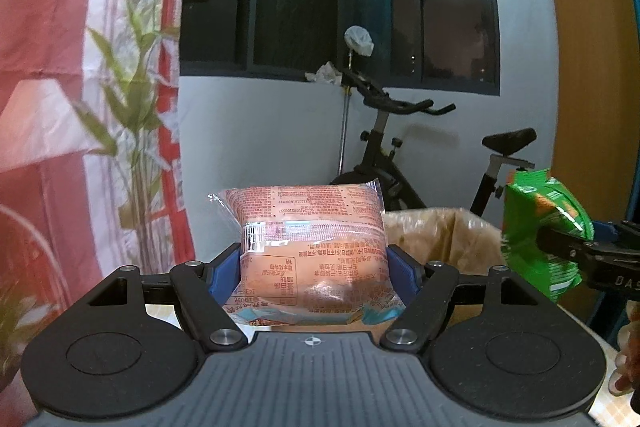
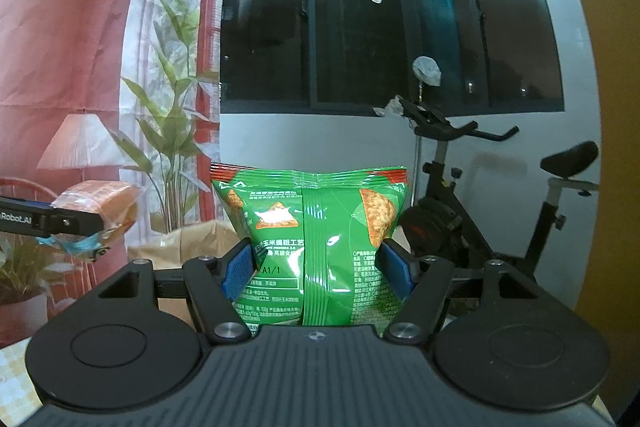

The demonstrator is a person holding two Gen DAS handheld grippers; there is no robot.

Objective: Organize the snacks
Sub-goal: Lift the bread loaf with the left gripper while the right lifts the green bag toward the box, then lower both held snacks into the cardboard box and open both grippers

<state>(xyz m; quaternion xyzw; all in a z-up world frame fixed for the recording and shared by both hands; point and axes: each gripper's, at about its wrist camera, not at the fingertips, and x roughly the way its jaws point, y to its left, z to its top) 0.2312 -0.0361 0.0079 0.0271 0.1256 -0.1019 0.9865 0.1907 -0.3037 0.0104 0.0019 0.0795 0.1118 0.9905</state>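
Observation:
My left gripper (image 1: 314,267) is shut on an orange bread packet (image 1: 308,227) in clear wrap and holds it up in the air. The packet also shows at the left of the right wrist view (image 2: 100,203). My right gripper (image 2: 316,267) is shut on a green chip bag (image 2: 312,227), held upright; the bag also shows at the right of the left wrist view (image 1: 544,223). A brown paper bag (image 1: 440,239) stands open just beyond and below both packets; in the right wrist view the paper bag (image 2: 192,239) sits behind the left finger.
An exercise bike (image 2: 480,203) stands against the white wall under a dark window. A red printed curtain (image 2: 80,67) with a plant pattern hangs at the left. Clothes hang overhead. A wooden panel (image 1: 580,67) is at the right. A checked tabletop (image 2: 12,363) shows at the lower edge.

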